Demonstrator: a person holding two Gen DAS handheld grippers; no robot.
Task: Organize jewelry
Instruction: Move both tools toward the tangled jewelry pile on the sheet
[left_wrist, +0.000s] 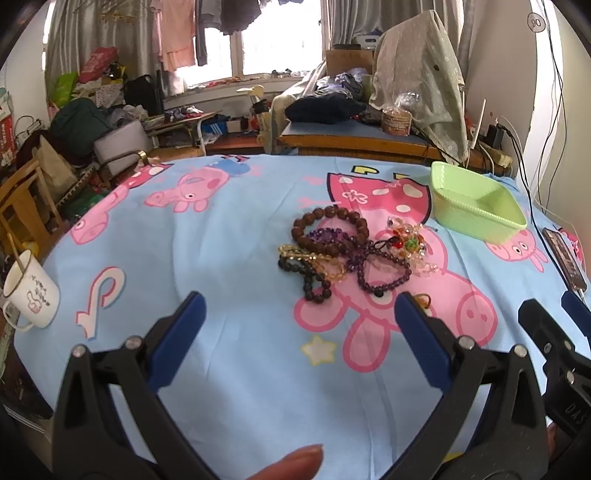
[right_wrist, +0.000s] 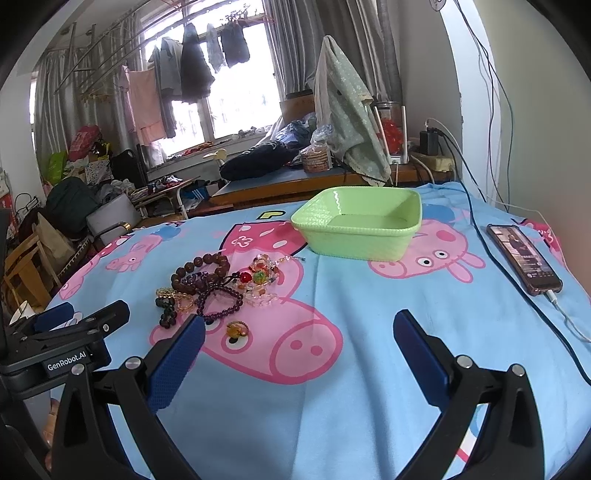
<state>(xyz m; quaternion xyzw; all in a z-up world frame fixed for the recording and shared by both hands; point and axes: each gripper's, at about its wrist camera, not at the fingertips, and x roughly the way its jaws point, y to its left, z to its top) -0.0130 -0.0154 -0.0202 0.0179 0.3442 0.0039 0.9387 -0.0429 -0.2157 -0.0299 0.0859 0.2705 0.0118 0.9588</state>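
A tangled pile of bead bracelets (left_wrist: 343, 251) lies on the blue cartoon-pig cloth: brown wooden beads, purple beads, yellow, black and clear glass ones. It also shows in the right wrist view (right_wrist: 214, 288), with a small amber ring (right_wrist: 236, 329) lying apart in front of it. A green plastic basket (left_wrist: 476, 201) (right_wrist: 362, 225) stands empty behind and right of the pile. My left gripper (left_wrist: 299, 306) is open and empty, just short of the pile. My right gripper (right_wrist: 299, 328) is open and empty, right of the pile.
A phone (right_wrist: 524, 258) on a charging cable lies at the cloth's right edge. A white mug (left_wrist: 31, 295) stands at the left edge. A cluttered desk (left_wrist: 354, 136) and room lie beyond the far edge.
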